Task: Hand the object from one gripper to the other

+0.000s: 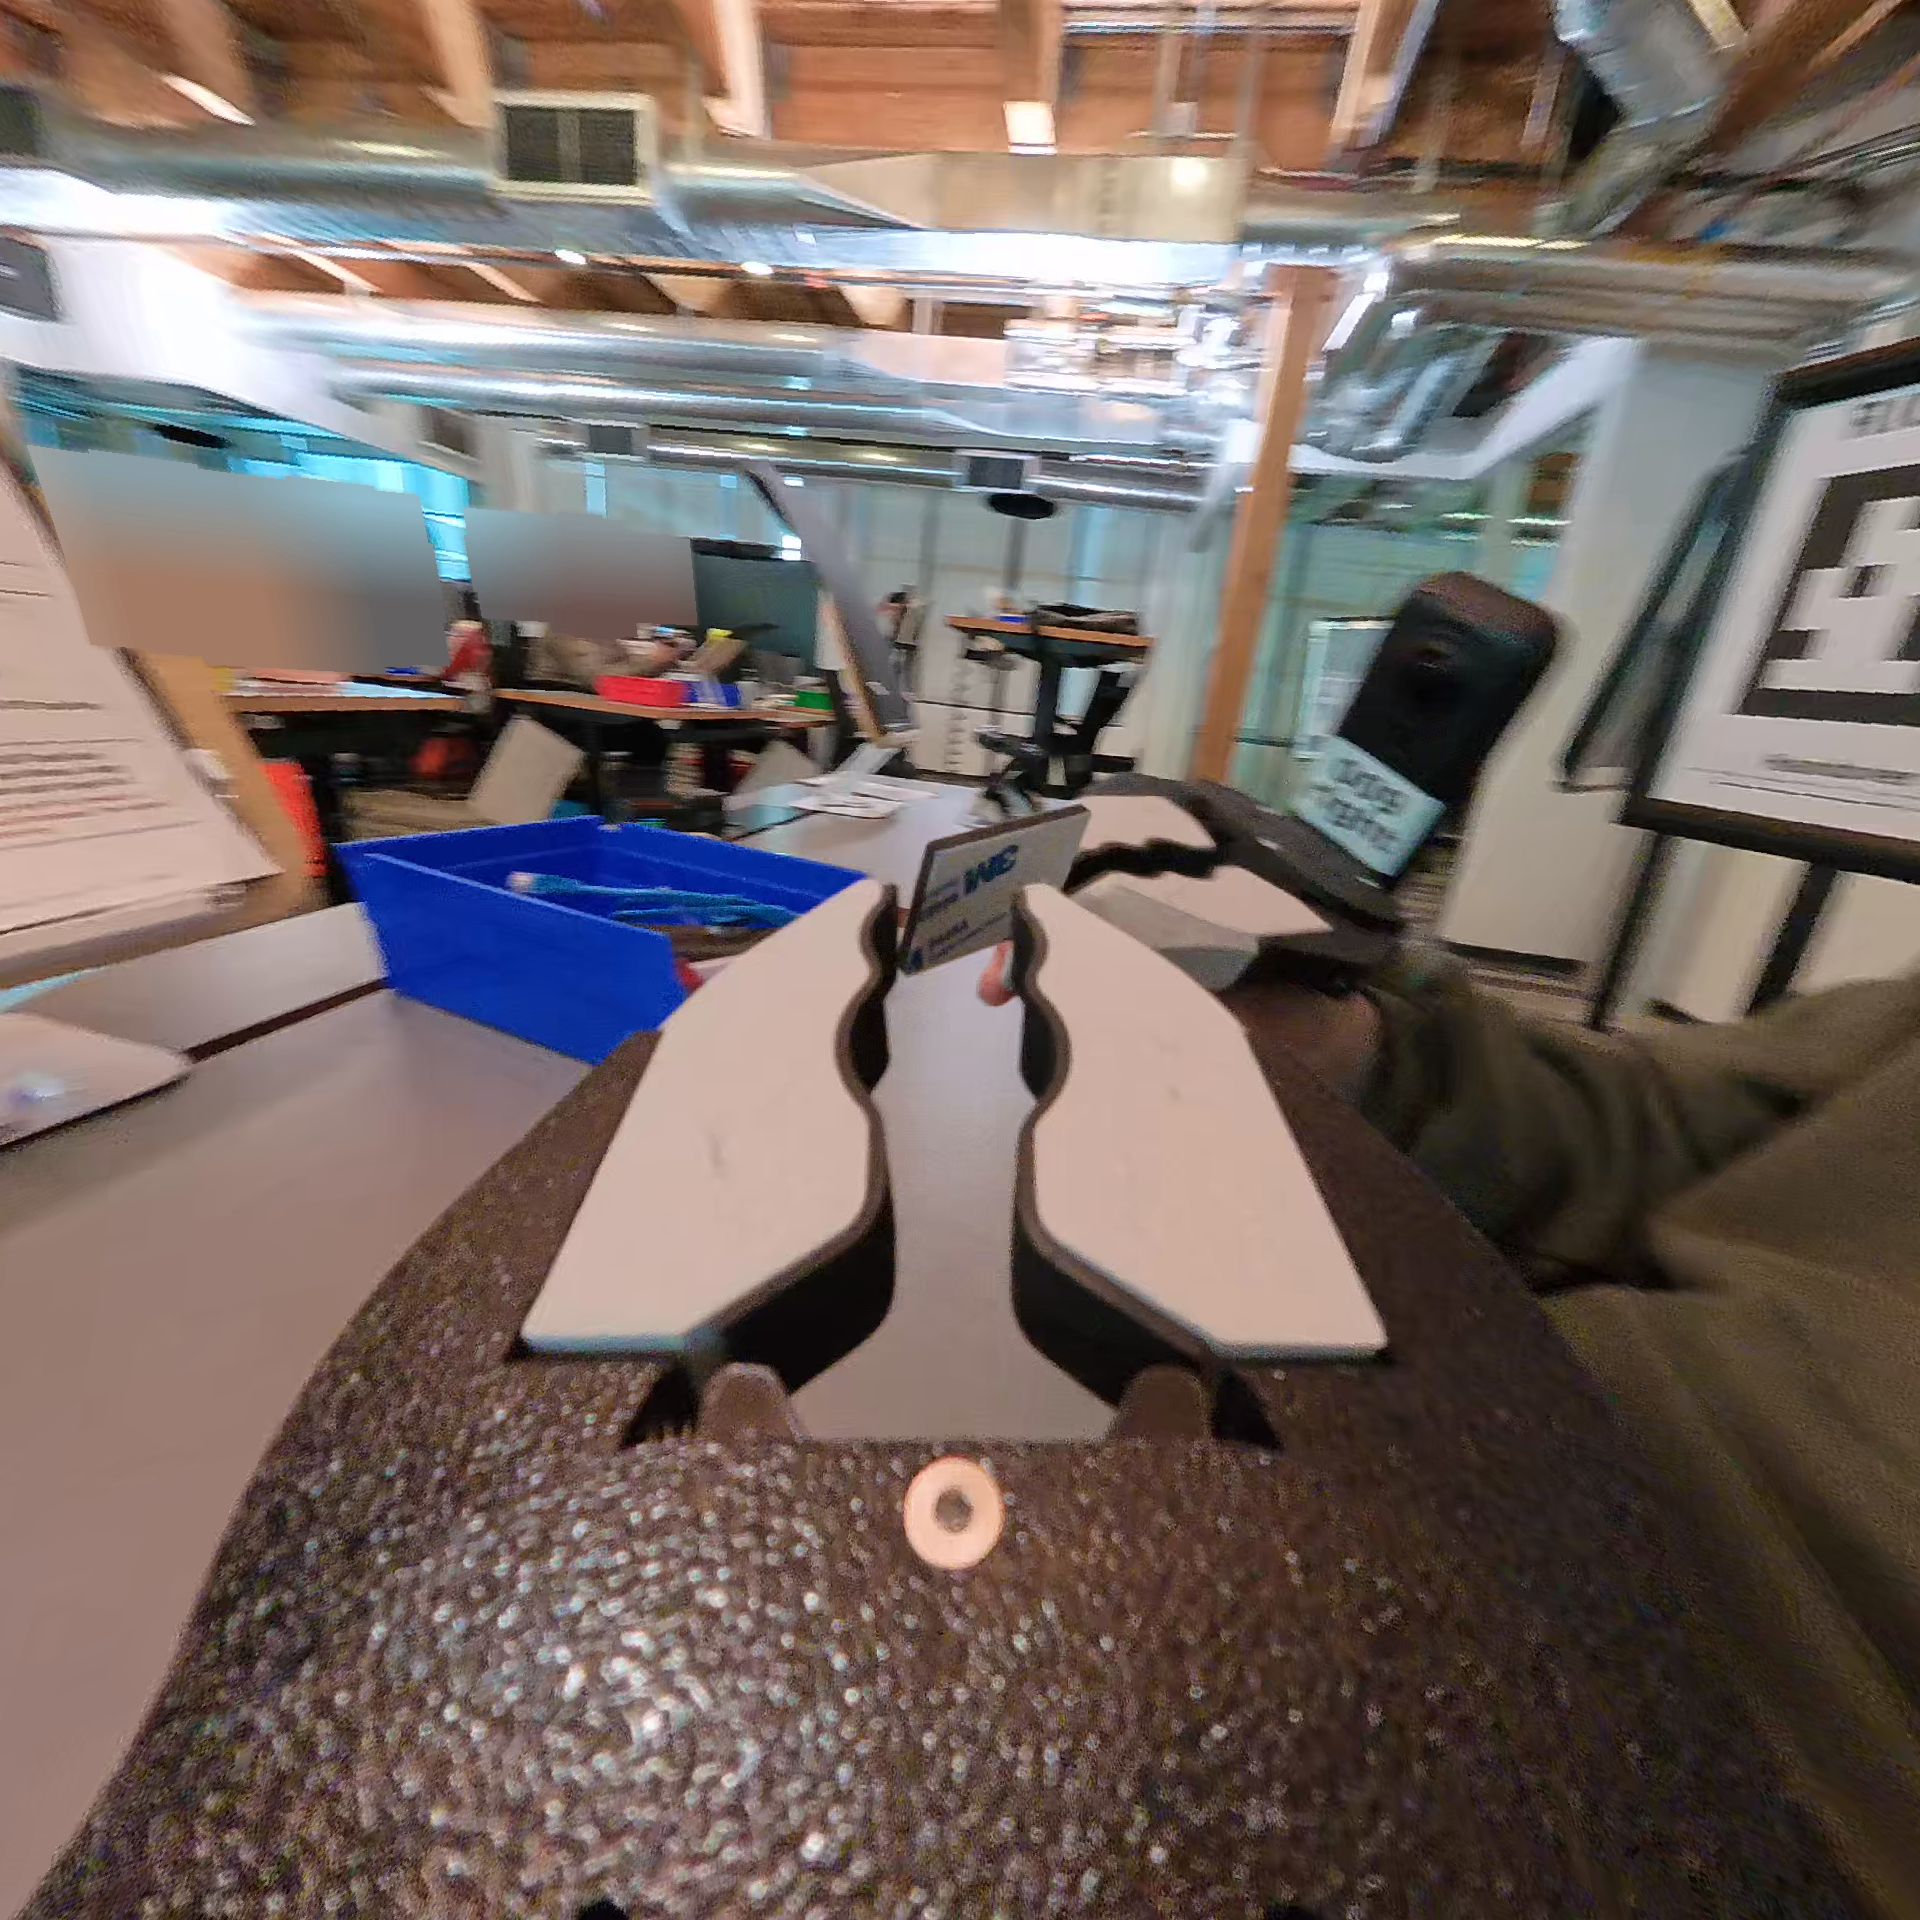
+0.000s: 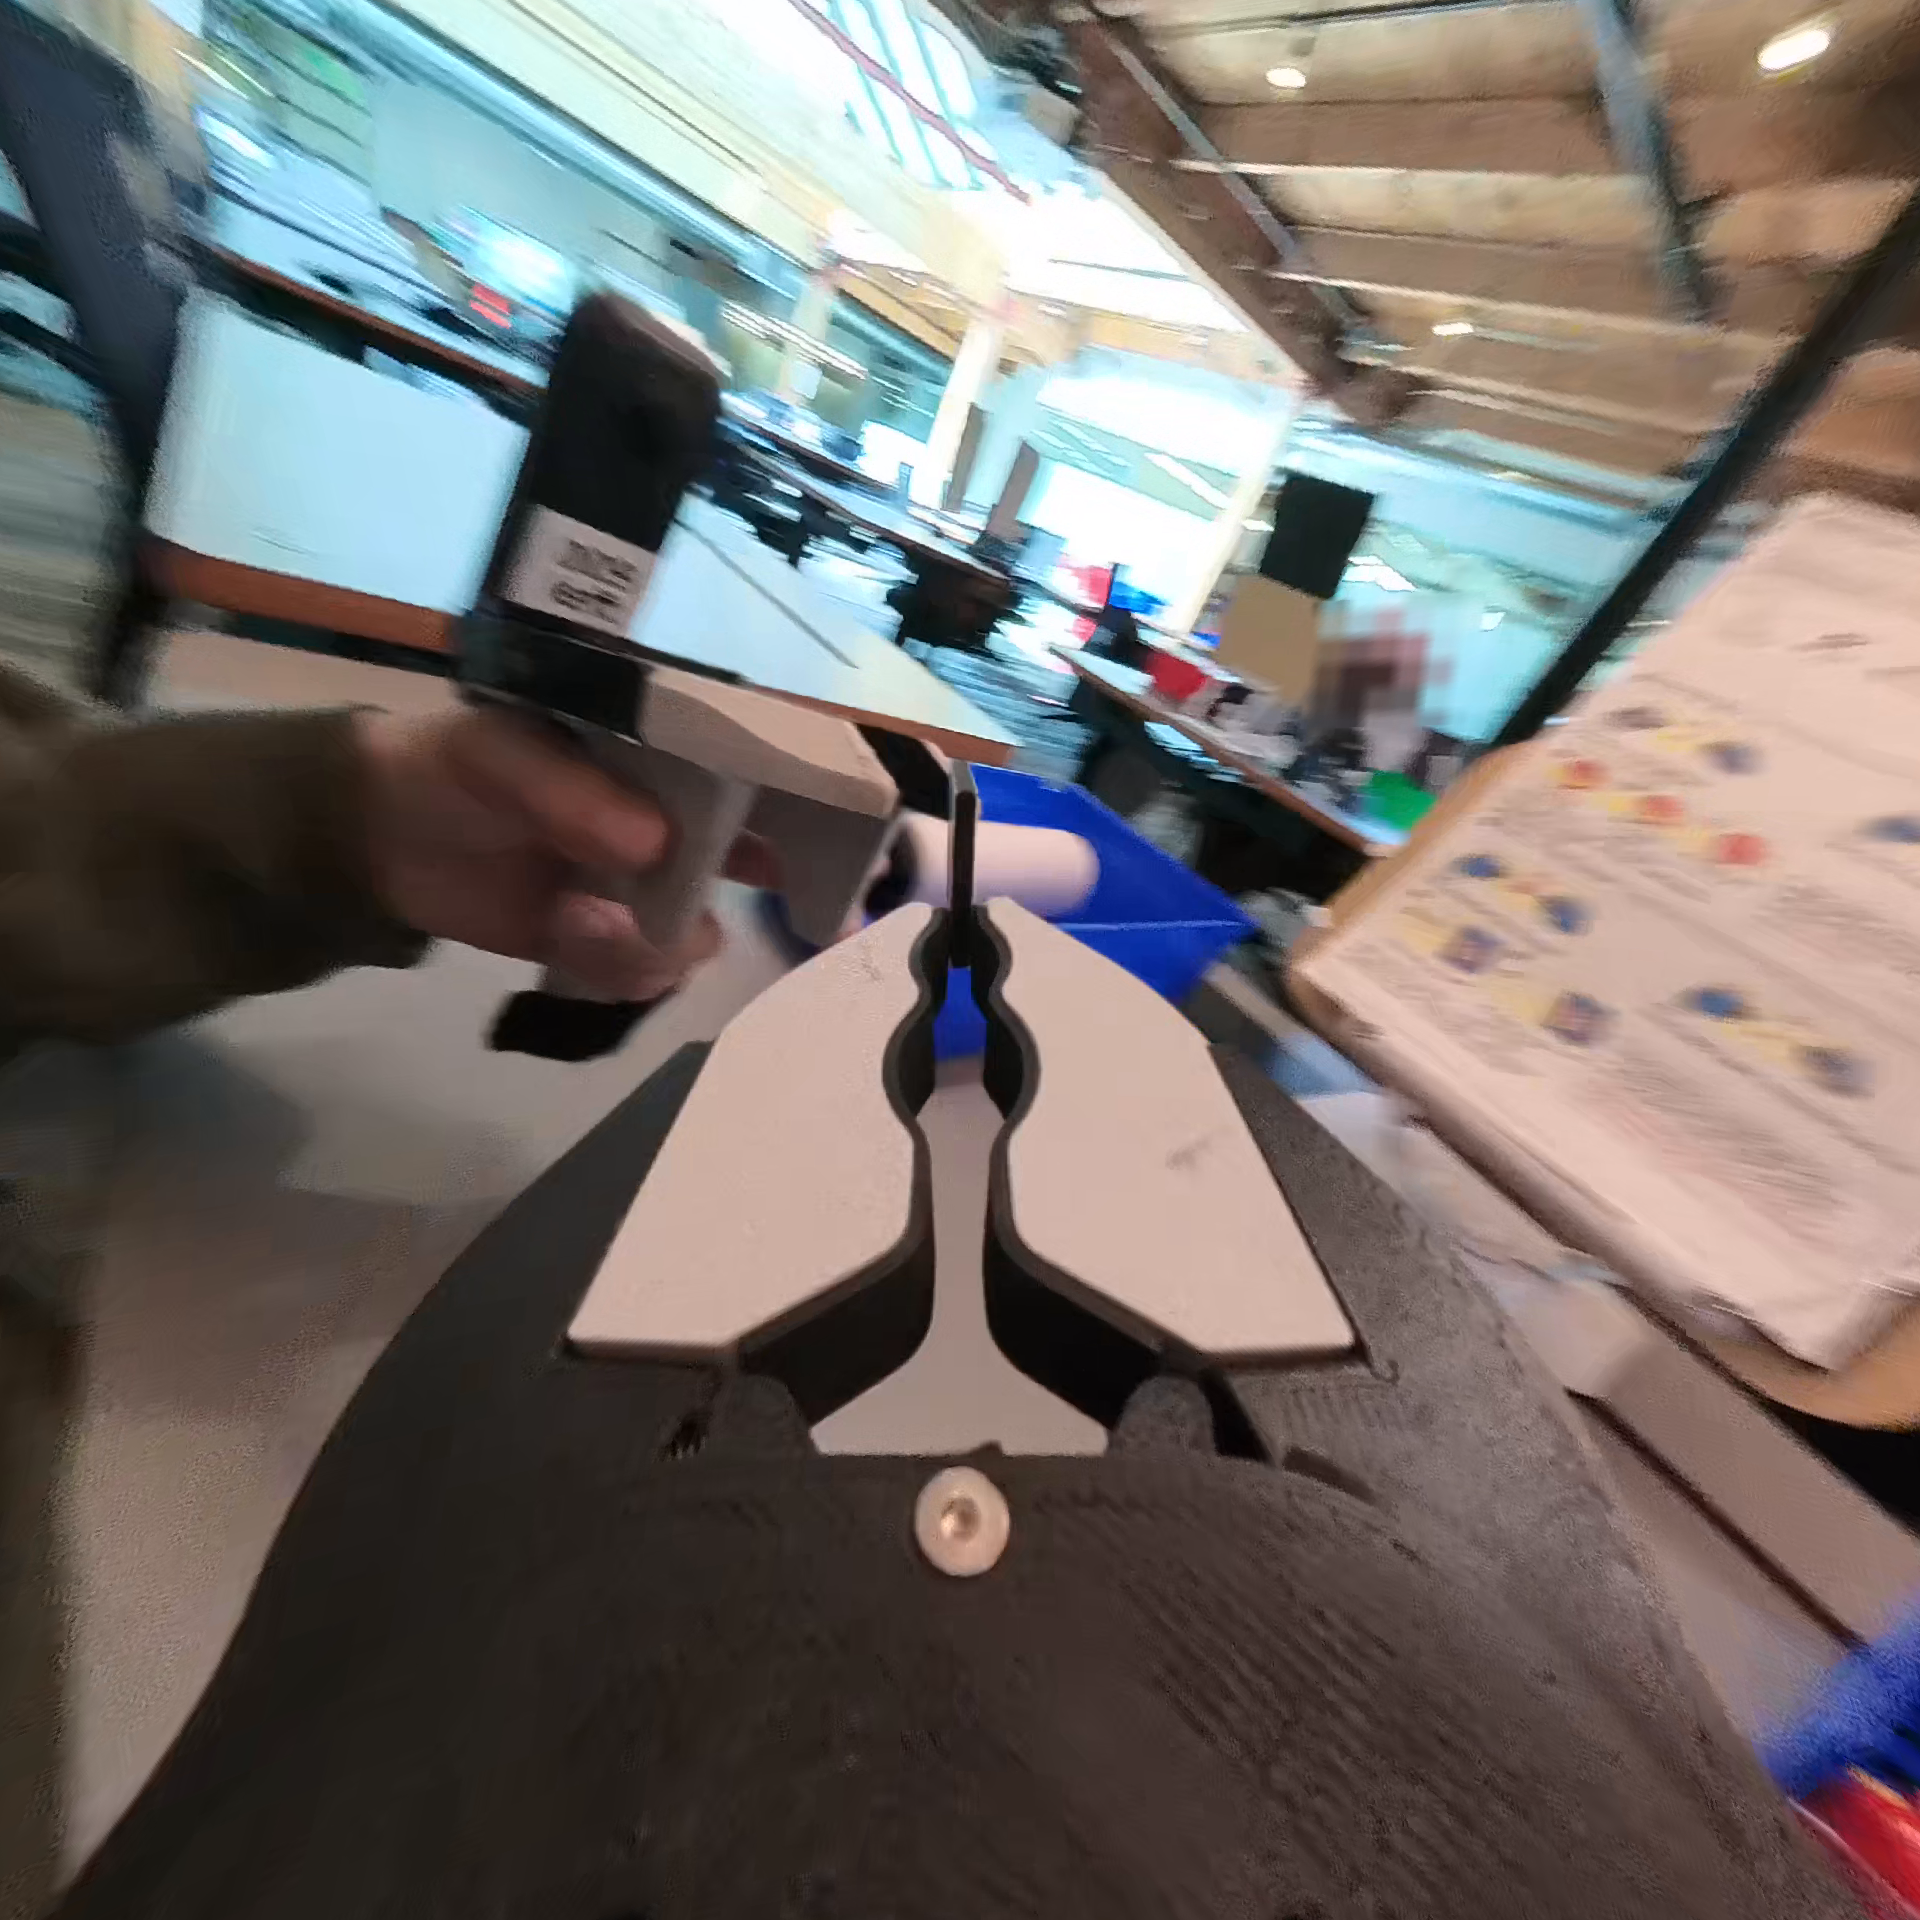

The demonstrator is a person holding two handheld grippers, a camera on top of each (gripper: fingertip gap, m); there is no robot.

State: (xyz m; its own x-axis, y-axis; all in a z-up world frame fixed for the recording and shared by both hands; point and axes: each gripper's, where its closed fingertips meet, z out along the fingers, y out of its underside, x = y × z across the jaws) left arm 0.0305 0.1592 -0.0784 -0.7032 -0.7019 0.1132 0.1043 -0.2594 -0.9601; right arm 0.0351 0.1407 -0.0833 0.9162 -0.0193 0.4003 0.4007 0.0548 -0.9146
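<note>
A blue bin point(image 1: 520, 935) sits toward the far edge of the worktop point(image 1: 260, 1195) and contains blue cables point(image 1: 675, 902). The left gripper point(image 1: 951, 914) has its jaws spread, with nothing between them. Just beyond its tips, the right gripper point(image 2: 964, 920) pinches a thin card point(image 1: 992, 883) edge-on, above the worktop.

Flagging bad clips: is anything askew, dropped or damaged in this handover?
Nothing stands out. The right gripper pinches the thin flat grey card with blue print edge-on at its tips, upright. The left gripper, jaws open, sits just short of the card. Motion blur hides fine detail.
</note>
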